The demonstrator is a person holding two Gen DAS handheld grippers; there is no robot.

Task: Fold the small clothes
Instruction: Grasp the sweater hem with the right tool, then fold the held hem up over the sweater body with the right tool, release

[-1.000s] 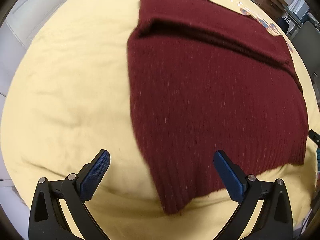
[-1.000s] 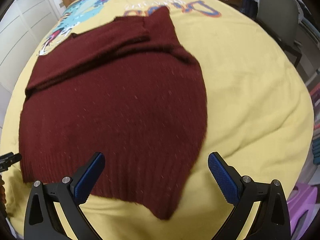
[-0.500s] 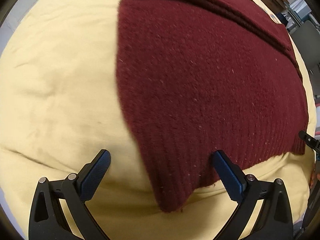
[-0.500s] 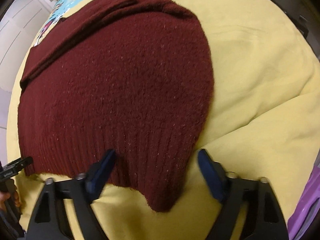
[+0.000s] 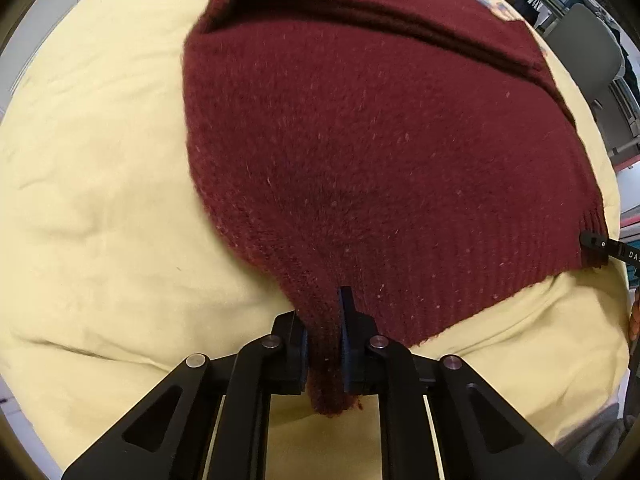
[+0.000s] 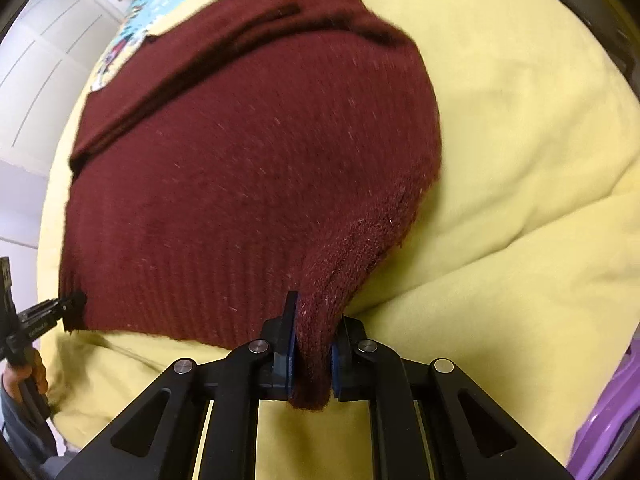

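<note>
Left tongs [image 5: 324, 344] clamped on the maroon knit sweater [image 5: 380, 140] at one ribbed hem corner, right tongs [image 6: 311, 354] pinching the other; beyond them, the sweater lies across the yellow blanket [image 5: 92, 184].

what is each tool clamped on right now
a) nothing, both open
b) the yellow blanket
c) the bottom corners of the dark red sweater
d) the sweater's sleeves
c: the left tool and right tool each pinch a bunched ribbed hem corner of the sweater, which lies on the yellow blanket.
</note>
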